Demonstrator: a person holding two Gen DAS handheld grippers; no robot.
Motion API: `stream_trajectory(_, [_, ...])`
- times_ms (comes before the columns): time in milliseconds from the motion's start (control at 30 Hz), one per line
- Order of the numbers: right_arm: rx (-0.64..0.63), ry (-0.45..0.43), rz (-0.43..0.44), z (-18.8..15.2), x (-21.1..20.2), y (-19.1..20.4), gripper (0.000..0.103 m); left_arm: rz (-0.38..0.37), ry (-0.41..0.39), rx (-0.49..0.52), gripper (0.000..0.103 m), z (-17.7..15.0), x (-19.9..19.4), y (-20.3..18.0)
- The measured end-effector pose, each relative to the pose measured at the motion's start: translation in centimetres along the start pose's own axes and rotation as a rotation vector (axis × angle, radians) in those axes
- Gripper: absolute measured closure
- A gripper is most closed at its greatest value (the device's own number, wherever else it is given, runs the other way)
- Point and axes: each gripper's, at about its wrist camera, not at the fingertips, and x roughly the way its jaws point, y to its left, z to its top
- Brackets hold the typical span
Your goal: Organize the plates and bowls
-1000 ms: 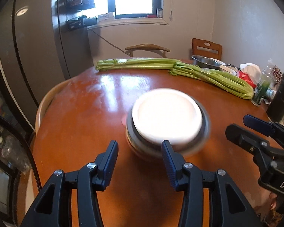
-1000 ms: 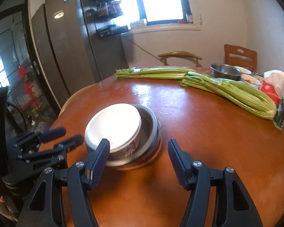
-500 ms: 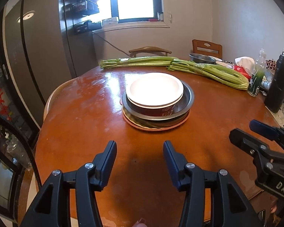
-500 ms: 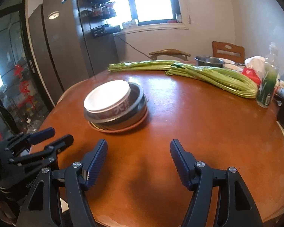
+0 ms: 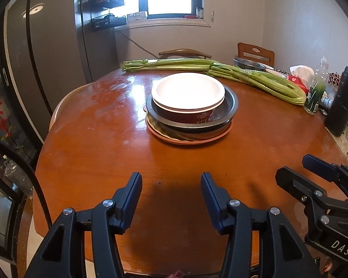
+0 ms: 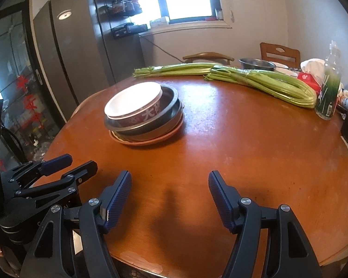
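A stack stands mid-table: a white-lined red bowl [image 5: 188,92] on top, inside a steel bowl [image 5: 229,106], on a pink plate [image 5: 174,139]. In the right wrist view the same red bowl [image 6: 136,106], steel bowl [image 6: 171,106] and pink plate [image 6: 150,141] sit left of centre. My left gripper [image 5: 171,192] is open and empty above the table's near edge, well short of the stack. My right gripper [image 6: 169,190] is open and empty, also near the front edge. Each gripper shows in the other's view: the right one [image 5: 313,171], the left one [image 6: 65,164].
The round wooden table [image 5: 92,143] carries celery bundles [image 5: 255,78] at the back, another steel bowl [image 5: 248,63], a green bottle [image 5: 315,97] and a black flask [image 5: 343,102] at the right. Chairs and a grey fridge [image 5: 46,58] stand behind and to the left.
Both grippers have drawn back from the stack toward the table's near edge and stayed open. The stack has not moved.
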Motion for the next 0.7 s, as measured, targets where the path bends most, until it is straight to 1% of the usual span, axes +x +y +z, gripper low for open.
stream_trajectory(267, [-0.002, 0.019, -0.004, -0.33, 0.63, 0.02, 0.032, 0.002, 0.008, -0.007, 0.051, 0.0, 0.47, 0.32])
stream_trajectory(700, [-0.003, 0.019, -0.008, -0.16, 0.61, 0.03, 0.032, 0.006, 0.005, -0.002, 0.051, 0.12, 0.58, 0.26])
